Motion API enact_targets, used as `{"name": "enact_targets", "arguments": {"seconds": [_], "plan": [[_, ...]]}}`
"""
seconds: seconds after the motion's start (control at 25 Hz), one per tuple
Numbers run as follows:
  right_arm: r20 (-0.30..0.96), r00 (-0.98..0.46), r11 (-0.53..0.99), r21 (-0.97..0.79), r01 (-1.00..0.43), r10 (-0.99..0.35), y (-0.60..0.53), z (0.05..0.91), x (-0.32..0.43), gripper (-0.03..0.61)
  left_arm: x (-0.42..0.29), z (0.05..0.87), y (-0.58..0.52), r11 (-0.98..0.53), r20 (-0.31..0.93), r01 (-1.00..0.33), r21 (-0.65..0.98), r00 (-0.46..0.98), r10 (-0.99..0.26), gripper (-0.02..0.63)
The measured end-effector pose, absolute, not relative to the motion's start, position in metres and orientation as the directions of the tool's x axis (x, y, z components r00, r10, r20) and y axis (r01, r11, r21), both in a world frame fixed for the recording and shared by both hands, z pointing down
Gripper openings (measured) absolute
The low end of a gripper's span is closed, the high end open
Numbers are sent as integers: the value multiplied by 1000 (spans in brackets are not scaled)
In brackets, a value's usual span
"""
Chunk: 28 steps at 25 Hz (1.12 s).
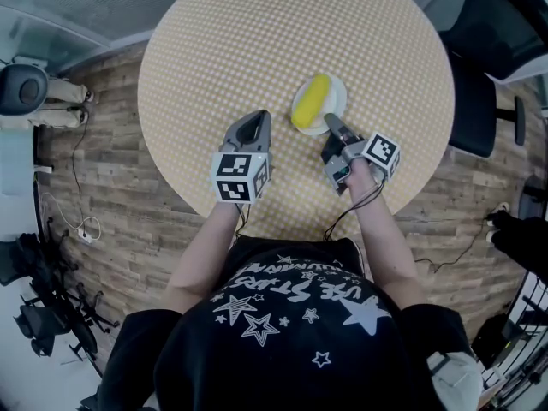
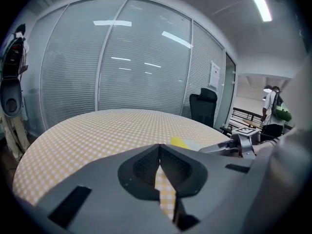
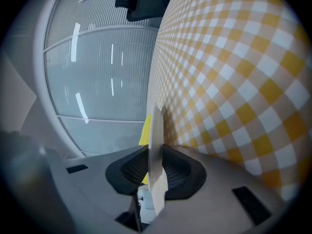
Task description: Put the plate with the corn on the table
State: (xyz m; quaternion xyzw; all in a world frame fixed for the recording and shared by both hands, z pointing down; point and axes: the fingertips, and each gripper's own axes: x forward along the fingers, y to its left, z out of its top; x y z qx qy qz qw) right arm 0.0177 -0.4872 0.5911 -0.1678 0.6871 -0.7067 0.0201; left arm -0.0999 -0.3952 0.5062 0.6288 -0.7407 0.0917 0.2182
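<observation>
Head view: your right gripper (image 1: 336,128) pinches the near rim of the plate (image 1: 338,99), which carries the corn (image 1: 310,103) on the bench (image 1: 257,41). Your left gripper (image 1: 251,128) is just beside it.
Left gripper view: its fingers (image 2: 141,167) are together and empty.
Right gripper view: your fingers (image 3: 178,172) clamp the plate's edge.

The table (image 1: 257,50) under me wears a matt cloth in yellow and white checks. The plate (image 1: 339,91) looks smooth and white, the corn (image 1: 310,103) faintly glossy. My left gripper (image 1: 257,118) and right gripper (image 1: 333,123) are matt grey plastic with dark, finely ribbed pads (image 3: 181,172). The floor (image 1: 103,178) is wood-grained plank.
</observation>
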Motion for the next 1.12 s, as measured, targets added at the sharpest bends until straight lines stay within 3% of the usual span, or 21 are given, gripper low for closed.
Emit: {"name": "enact_targets", "arguments": {"seconds": [0.36,0.64,0.96,1.12], "plan": [[299,-909,-70,-954,-291,-291,-489,603,23,77,-96,507,-391,174,441,-975,137,-98,-892,6],[425,-858,66,-885,-460,-289,-490,602,21,80,-98,504,-387,160,436,-977,142,-84,-896,6],[534,-763,175,-766,-619,-363,-492,600,31,170,-97,498,-384,131,419,-980,151,-57,-906,6],[563,-690,287,-641,-712,-455,-496,592,45,178,-99,496,-380,105,408,-982,159,-31,-912,5]]}}
